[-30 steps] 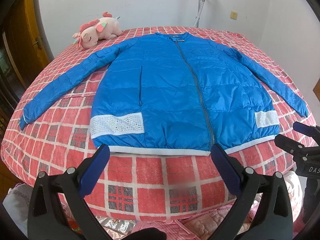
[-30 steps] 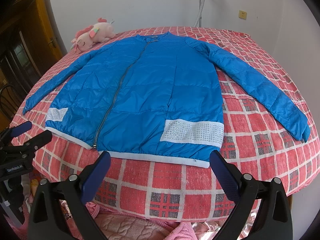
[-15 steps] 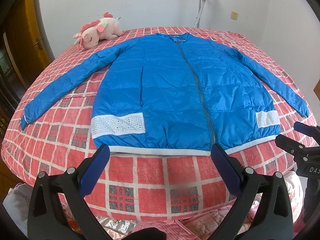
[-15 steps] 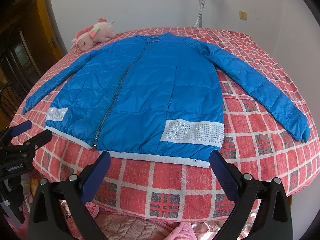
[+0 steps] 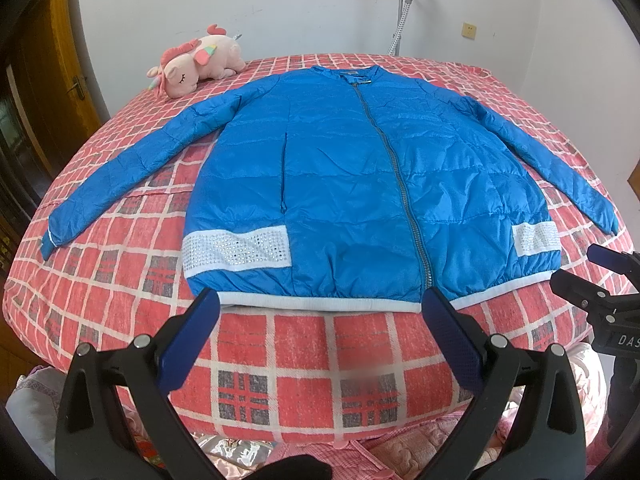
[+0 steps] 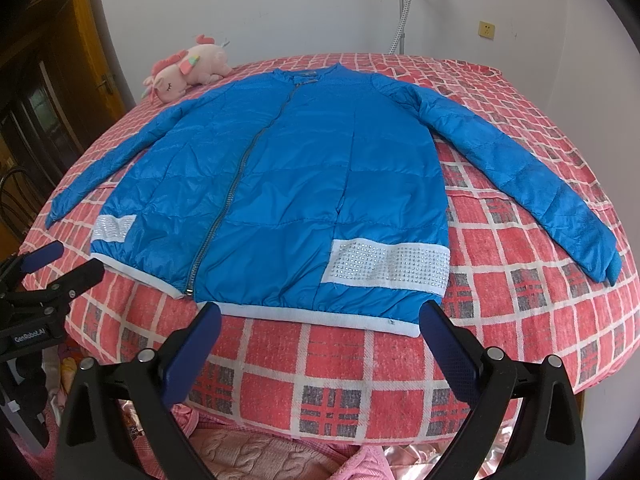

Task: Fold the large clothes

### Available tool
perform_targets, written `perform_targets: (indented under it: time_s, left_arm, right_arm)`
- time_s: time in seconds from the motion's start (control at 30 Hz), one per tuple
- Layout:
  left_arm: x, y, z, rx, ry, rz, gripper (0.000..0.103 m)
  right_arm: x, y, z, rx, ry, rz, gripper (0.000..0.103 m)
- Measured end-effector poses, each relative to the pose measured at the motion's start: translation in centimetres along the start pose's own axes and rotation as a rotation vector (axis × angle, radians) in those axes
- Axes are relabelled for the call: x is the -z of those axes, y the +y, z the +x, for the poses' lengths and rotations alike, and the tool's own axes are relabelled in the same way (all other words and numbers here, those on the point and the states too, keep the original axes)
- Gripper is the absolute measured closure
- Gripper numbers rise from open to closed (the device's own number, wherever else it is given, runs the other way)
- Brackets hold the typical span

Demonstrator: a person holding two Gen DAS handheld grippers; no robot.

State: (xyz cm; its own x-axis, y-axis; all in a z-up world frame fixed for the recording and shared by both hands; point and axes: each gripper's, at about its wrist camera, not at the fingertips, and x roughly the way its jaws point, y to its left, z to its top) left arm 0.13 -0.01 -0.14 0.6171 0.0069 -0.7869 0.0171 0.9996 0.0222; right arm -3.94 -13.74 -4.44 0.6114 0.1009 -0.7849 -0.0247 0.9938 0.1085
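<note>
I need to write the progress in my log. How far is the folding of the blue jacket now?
Done: the blue jacket lies flat, face up and zipped on the bed, both sleeves spread out. In hand: nothing; the left claw and right claw are open, near the white hem and not touching it. Left: every fold, sleeves and body. The plush toy lies clear of the jacket.

Bright blue puffer jacket (image 5: 360,184) lying flat, front up, zipped shut, both sleeves spread wide, with white studded bands and white hem.
</note>
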Motion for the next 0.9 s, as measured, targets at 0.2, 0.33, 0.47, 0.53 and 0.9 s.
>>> perform_targets:
  time_s: [0.2, 0.33, 0.47, 0.53, 0.9]
  left_arm:
    - [0.03, 0.45, -0.24, 0.0, 0.0, 0.001, 0.003]
    - [0.04, 0.44, -0.23, 0.0, 0.0, 0.0, 0.003]
    - [0.04, 0.42, -0.23, 0.0, 0.0, 0.001, 0.003]
    - [0.04, 0.42, -0.24, -0.001, -0.001, 0.002, 0.003]
    - [-0.29, 0.8, -0.12, -0.007, 0.002, 0.006, 0.003]
  right_arm:
    - [0.07, -0.22, -0.18, -0.001, -0.001, -0.001, 0.004]
    - [0.01, -0.12, -0.13, -0.003, -0.002, -0.003, 0.004]
    - [-0.02, 0.21, -0.17, -0.003, -0.003, -0.005, 0.004]
    - [-0.04, 0.23, -0.14, -0.003, -0.004, -0.004, 0.004]
    - [-0.26, 0.46, 0.1, -0.007, -0.002, -0.003, 0.004]
